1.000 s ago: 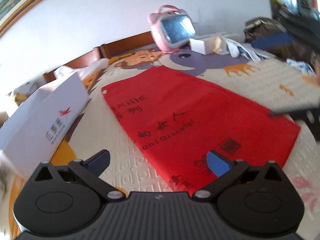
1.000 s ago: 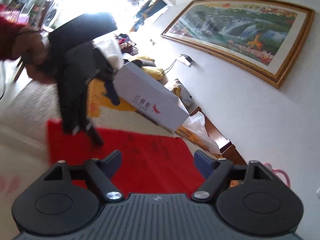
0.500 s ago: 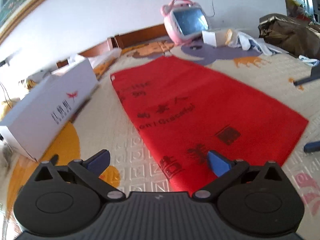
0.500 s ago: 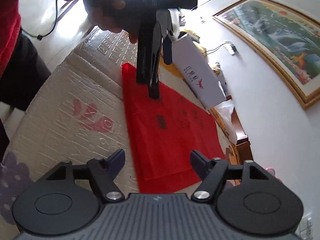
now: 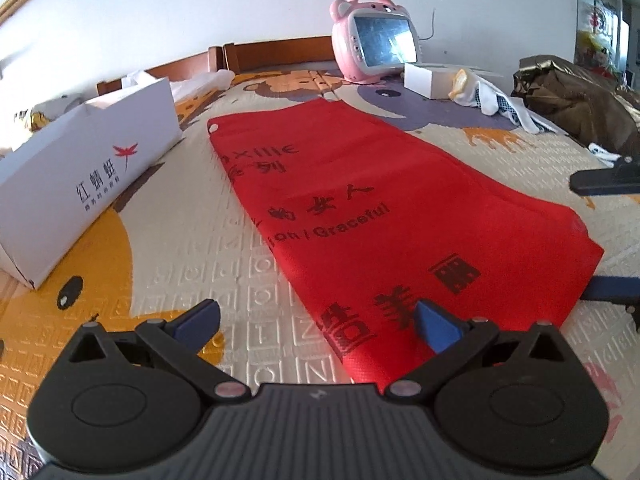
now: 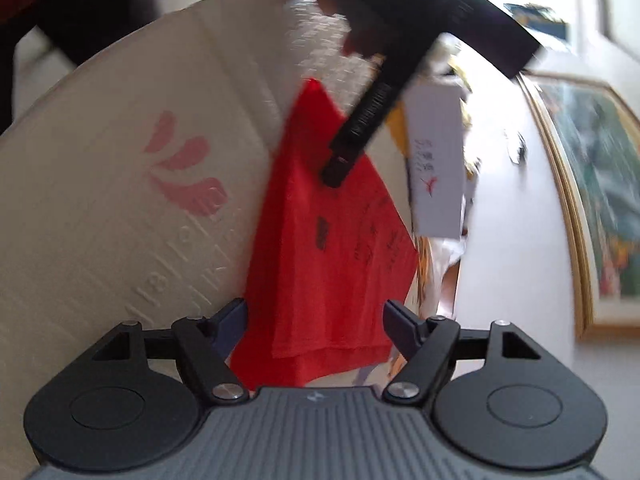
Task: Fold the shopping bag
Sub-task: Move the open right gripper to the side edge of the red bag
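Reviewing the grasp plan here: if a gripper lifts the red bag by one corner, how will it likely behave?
The red shopping bag lies thin and flat on the mat, so it is probably floppy and would drape from the pinched corner. It looks light for its size. Its woven-looking surface suggests the pads would grip rather than slip.
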The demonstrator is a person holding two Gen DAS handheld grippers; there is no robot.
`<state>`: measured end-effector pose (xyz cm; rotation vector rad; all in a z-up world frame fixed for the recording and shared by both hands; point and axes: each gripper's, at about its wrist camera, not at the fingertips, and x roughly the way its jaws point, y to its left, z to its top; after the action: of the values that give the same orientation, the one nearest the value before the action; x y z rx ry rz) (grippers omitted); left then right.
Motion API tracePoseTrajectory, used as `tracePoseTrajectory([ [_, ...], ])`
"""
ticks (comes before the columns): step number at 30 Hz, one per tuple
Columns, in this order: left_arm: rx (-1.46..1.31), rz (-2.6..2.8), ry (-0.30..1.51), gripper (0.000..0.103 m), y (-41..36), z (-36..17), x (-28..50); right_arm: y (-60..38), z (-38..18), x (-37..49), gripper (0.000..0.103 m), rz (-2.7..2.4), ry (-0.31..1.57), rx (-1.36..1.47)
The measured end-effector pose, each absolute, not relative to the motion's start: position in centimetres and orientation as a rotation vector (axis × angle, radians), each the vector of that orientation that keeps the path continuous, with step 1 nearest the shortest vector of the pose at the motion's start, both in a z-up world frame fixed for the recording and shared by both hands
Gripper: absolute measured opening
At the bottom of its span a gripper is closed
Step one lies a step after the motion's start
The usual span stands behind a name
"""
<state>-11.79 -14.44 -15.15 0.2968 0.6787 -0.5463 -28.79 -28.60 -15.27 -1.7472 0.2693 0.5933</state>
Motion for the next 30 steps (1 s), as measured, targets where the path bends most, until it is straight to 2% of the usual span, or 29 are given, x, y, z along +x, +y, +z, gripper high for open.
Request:
tracePoseTrajectory([
  [7,0.264,-0.553,0.698,0.103,-14.2,-15.2,-11.5,-28.5,-14.2,-27.5,0.082,0.605,0.263,-1.636],
  [11,0.257,-0.56,0.7,0.103,-14.1,-15.2,-11.4,-30.5,-14.8,-27.7,0.082,0.5,0.338,-1.753],
  [14,0.256,-0.561,0.699,0.103,-14.1,-15.3,-11.3,-32.8,-14.8,-26.9,0.082,0.435,0.392,-1.716],
  [16,0.262,-0.56,0.695,0.103,-14.2,-15.3,-11.4,-33.7,-14.2,-26.4,0.082,0.445,0.381,-1.644],
  [22,0.308,-0.563,0.684,0.103,-14.6,-15.1,-11.5,-34.2,-14.3,-26.1,0.081,0.531,0.325,-1.687],
  [30,0.368,-0.593,0.681,0.103,-14.9,-14.7,-11.1,-33.1,-10.8,-26.7,0.081,0.679,0.403,-1.47],
])
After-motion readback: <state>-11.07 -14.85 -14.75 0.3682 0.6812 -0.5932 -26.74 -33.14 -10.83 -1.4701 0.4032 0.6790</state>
